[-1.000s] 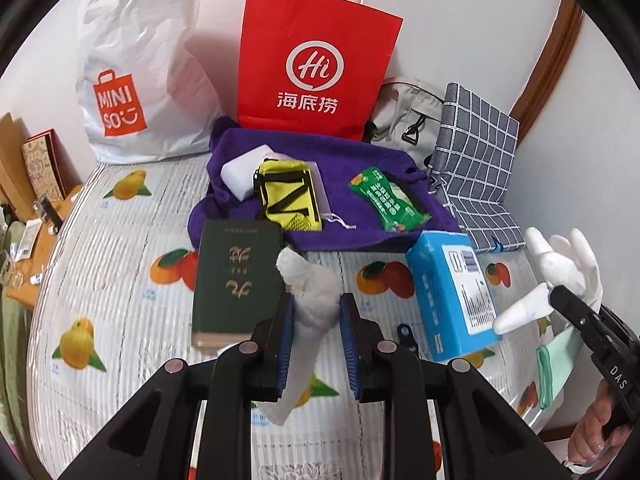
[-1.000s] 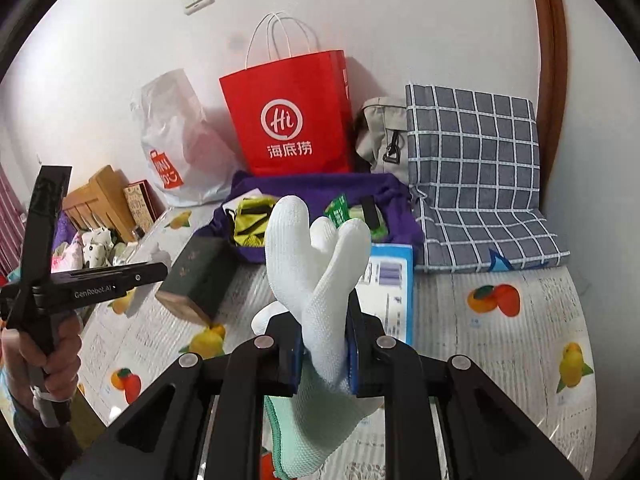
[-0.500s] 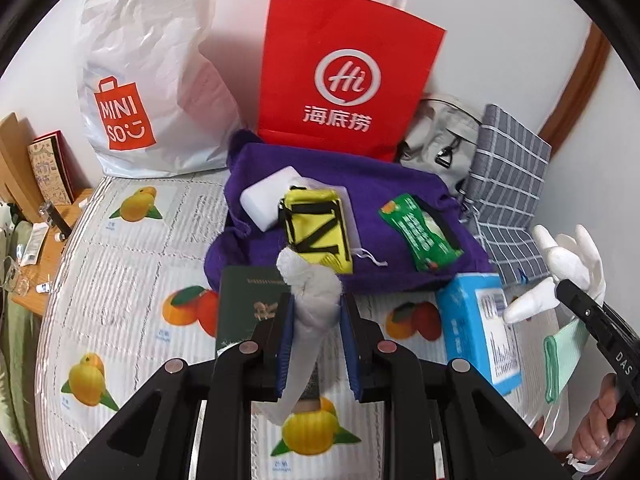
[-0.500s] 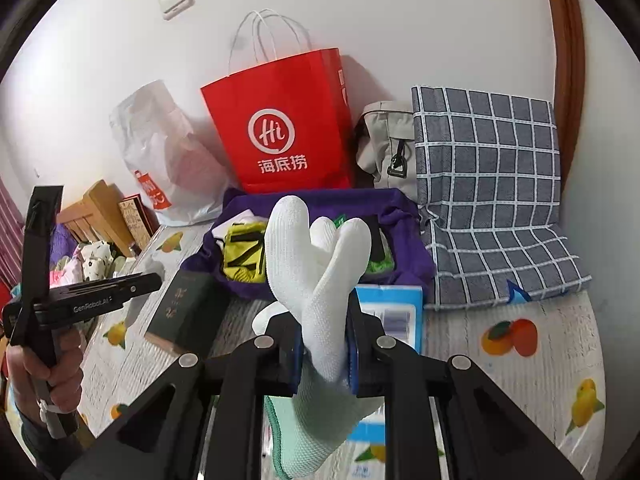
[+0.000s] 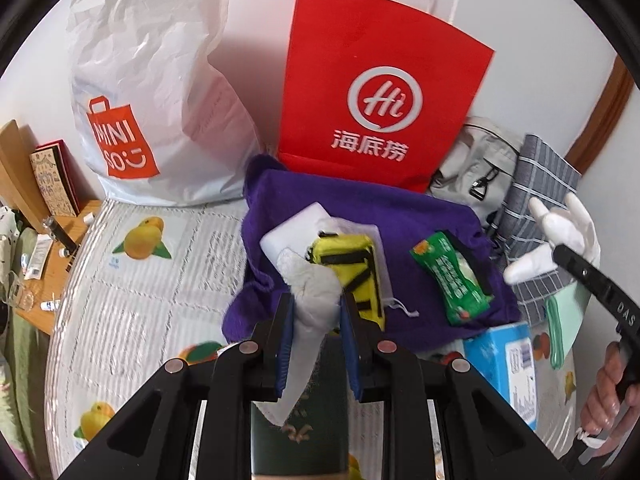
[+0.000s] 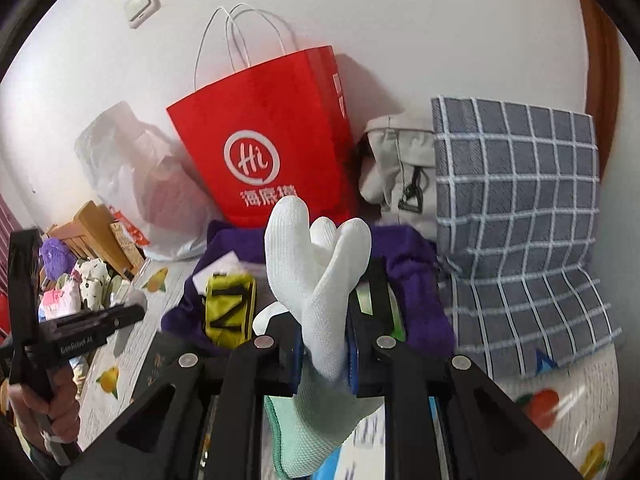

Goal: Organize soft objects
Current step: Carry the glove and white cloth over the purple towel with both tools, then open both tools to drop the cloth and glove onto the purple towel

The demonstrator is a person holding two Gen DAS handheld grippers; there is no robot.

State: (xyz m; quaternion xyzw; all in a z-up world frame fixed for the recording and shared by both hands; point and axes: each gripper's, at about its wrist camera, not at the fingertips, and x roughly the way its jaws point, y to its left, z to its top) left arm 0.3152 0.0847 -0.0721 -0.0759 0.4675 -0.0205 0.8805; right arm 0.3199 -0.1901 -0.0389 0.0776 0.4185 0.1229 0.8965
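Left wrist view showed the left gripper (image 5: 316,312) pinching a crumpled white knitted glove (image 5: 316,296) between its blue pads, the glove's loose end hanging down over a dark green hardcover book (image 5: 298,420) below. Just beyond the fingertips lay a rumpled purple fleece cloth (image 5: 400,216) spread on a fruit-printed bedcover (image 5: 120,300). On the cloth rested a flat white rectangular block (image 5: 292,232), a yellow pouch with black straps (image 5: 352,264) and a green plastic snack packet (image 5: 452,276). A red paper carrier bag with white rope handles (image 5: 380,92) stood against the wall behind the cloth, with a white plastic shopping bag bearing an orange logo (image 5: 148,100) to its left. A light blue tissue pack (image 5: 504,360) lay at the cloth's near right corner.

In the right wrist view, the right gripper (image 6: 326,344) was clamped on a second white knitted glove with a pale green cuff (image 6: 320,280), its fingers standing upright above the jaws. A grey checked cushion (image 6: 520,220) leaned against the wall at right, beside a beige fabric bag (image 6: 400,168). A hand (image 6: 40,404) gripped the left tool's handle at the frame's left edge.
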